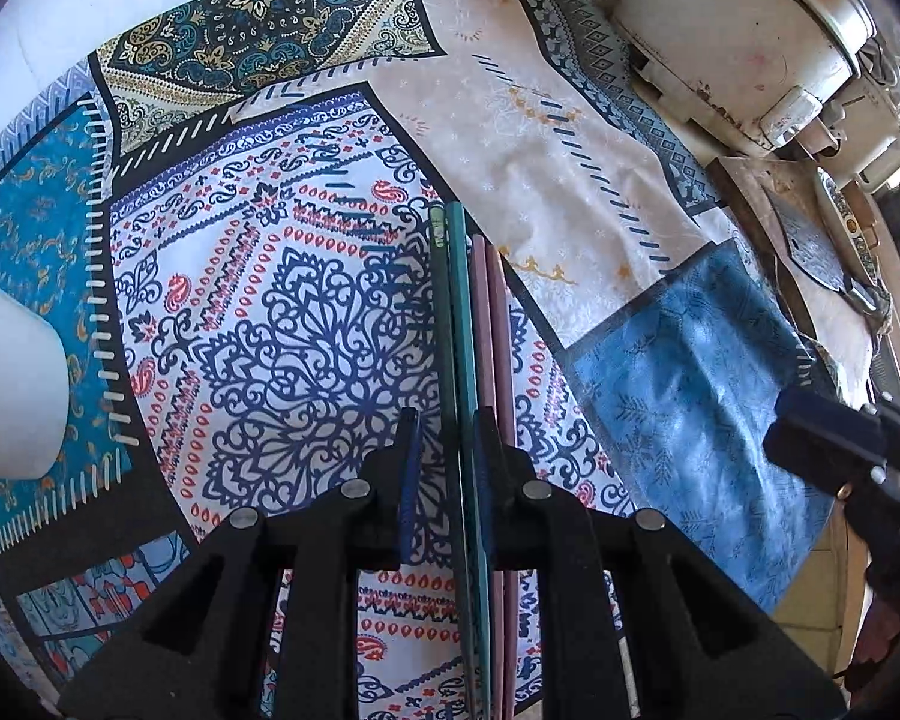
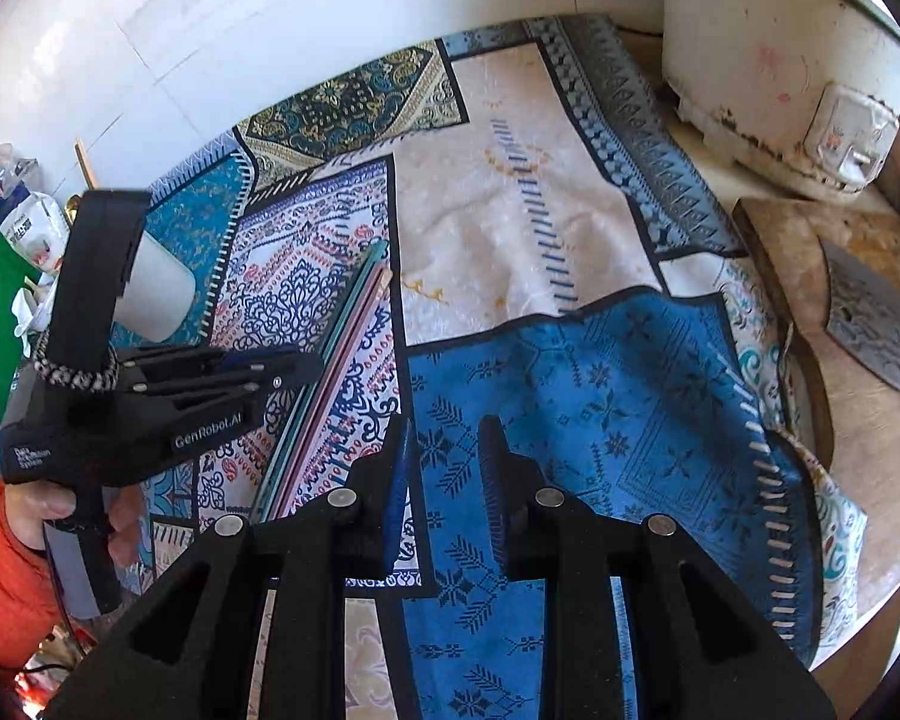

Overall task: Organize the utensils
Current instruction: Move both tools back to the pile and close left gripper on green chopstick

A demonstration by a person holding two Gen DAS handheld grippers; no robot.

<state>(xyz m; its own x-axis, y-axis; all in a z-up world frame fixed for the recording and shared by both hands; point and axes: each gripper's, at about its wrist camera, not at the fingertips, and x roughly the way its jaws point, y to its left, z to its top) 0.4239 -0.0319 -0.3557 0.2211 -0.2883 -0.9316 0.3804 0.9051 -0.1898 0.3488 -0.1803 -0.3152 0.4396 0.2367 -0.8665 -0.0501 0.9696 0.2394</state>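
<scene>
Several chopsticks, green and pink [image 1: 471,324], lie side by side on the patterned tablecloth [image 1: 282,312], pointing away from me. My left gripper [image 1: 447,426] stands open right above them; the sticks run between its fingers, nearer the right pad, and I cannot see the pads pressing them. In the right wrist view the left gripper [image 2: 306,369] hovers over the same chopsticks [image 2: 342,336]. My right gripper [image 2: 444,438] is open and empty above the blue cloth patch [image 2: 600,420]. A white cup [image 2: 156,294] stands left of the chopsticks.
A worn white rice cooker [image 2: 780,78] stands at the back right. A wooden cutting board [image 2: 870,372] with a cleaver [image 2: 876,324] lies on the right. Bags and clutter [image 2: 12,228] sit at the far left by the tiled wall.
</scene>
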